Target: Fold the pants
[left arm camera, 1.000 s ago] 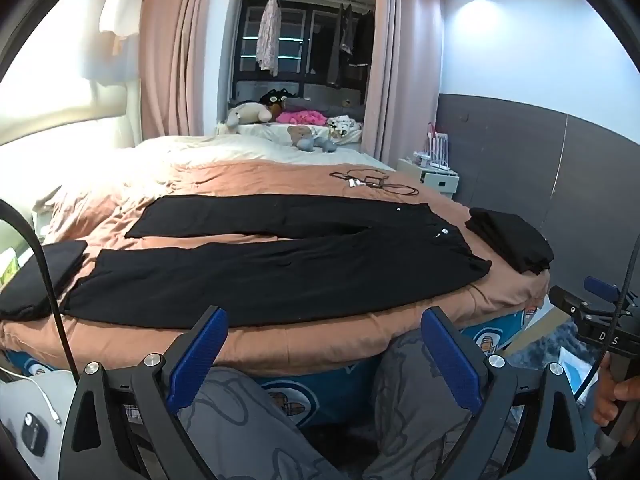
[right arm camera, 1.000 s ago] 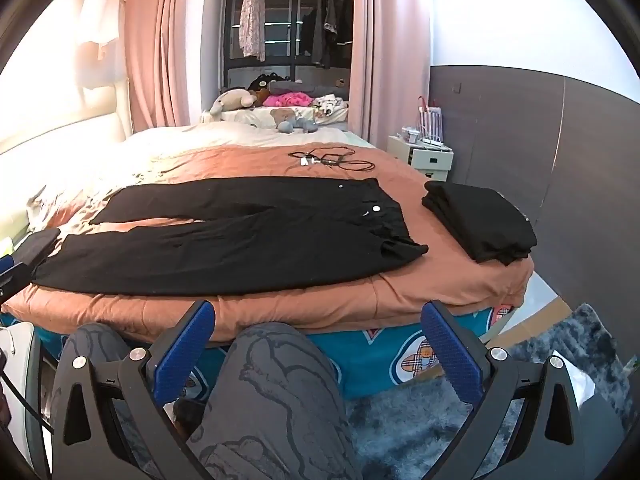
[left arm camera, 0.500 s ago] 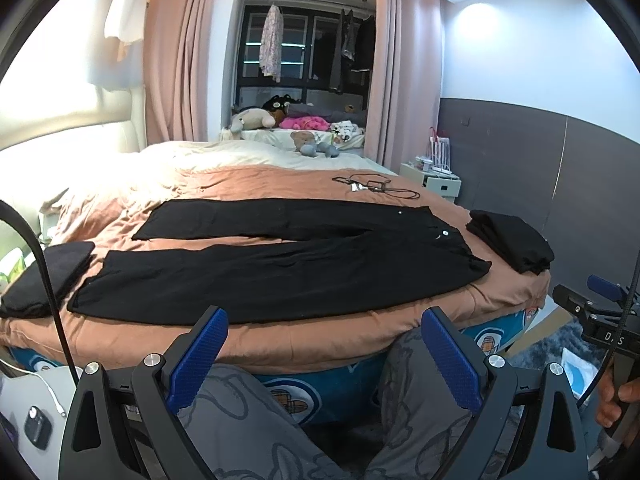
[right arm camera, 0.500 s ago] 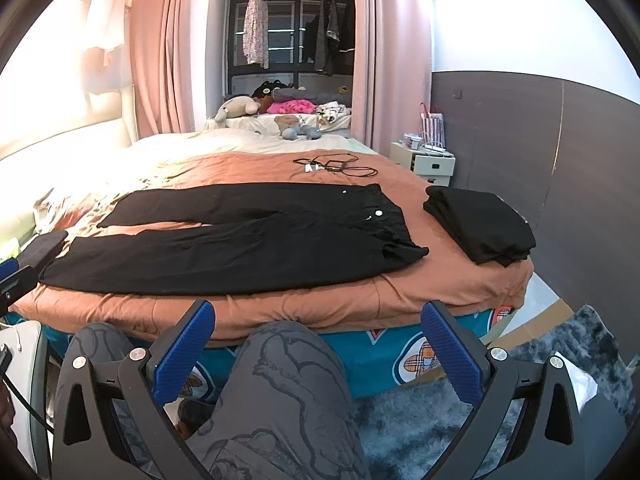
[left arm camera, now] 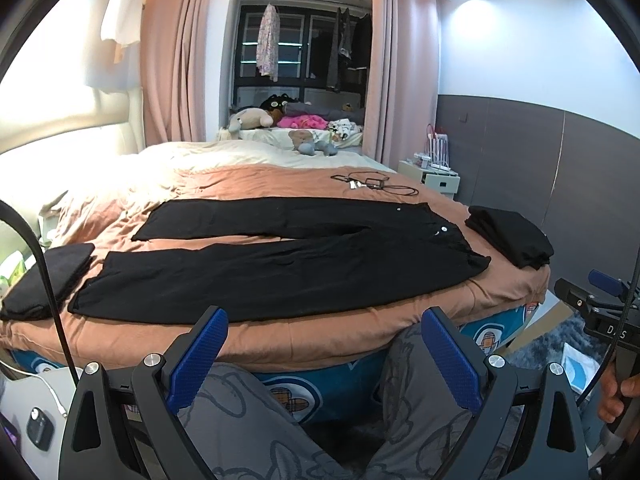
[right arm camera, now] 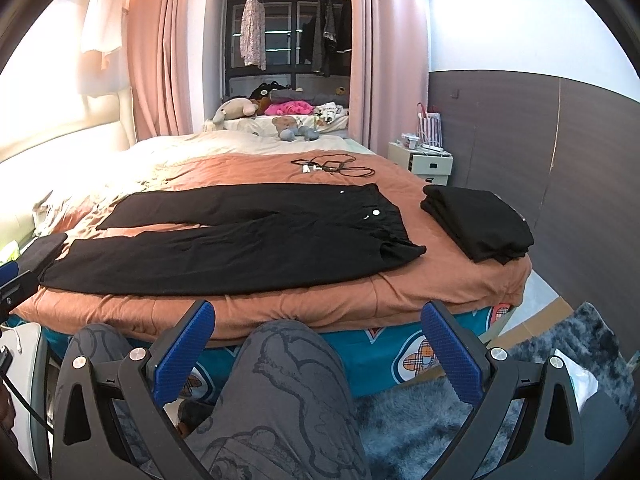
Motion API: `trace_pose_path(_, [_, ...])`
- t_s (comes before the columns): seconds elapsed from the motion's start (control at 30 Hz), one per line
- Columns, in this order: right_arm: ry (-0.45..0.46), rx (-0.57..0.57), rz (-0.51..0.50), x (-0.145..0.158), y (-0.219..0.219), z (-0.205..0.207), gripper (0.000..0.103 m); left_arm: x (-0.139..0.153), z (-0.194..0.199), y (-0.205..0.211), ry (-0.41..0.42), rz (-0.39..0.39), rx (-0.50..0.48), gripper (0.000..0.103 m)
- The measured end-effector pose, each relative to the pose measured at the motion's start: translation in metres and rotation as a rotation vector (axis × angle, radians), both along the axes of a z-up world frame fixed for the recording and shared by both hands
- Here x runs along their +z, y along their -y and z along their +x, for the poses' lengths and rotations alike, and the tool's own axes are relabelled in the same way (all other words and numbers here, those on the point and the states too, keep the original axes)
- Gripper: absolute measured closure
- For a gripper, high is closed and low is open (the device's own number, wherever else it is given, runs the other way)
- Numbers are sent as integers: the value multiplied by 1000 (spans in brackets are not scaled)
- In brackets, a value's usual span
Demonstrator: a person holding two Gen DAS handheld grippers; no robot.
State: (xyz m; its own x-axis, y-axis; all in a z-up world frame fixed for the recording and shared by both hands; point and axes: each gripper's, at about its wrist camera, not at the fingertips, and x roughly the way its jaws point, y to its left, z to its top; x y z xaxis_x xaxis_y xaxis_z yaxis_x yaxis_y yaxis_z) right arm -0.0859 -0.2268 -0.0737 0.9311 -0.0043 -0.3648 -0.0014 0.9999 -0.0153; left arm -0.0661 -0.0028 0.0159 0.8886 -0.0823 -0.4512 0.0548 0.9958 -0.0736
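On the bed [right arm camera: 360,304], black pants [right arm camera: 240,240] lie flat, seemingly unfolded; short of it, left gripper [left arm camera: 326,354] and right gripper [right arm camera: 320,346] hang spread, empty.

A home bedroom: a wide bed with a rust-brown quilted cover [right arm camera: 360,304], long pink curtains [right arm camera: 160,52], plush toys piled on a windowside ledge [right arm camera: 236,110], a small white nightstand [right arm camera: 426,162], and a shaggy grey-blue rug [right arm camera: 420,420] on the floor.

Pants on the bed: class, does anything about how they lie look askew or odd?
Little stands out. The pants lie flat on the blanket, legs spread apart. Only the near waistband corner looks slightly rumpled.
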Motion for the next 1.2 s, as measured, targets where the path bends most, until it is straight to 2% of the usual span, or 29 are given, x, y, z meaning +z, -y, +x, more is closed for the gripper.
trace_pose_path(1.2, [-12,21,24,-5,2,6,0,-7,-1,-11,-27,-9,41,5])
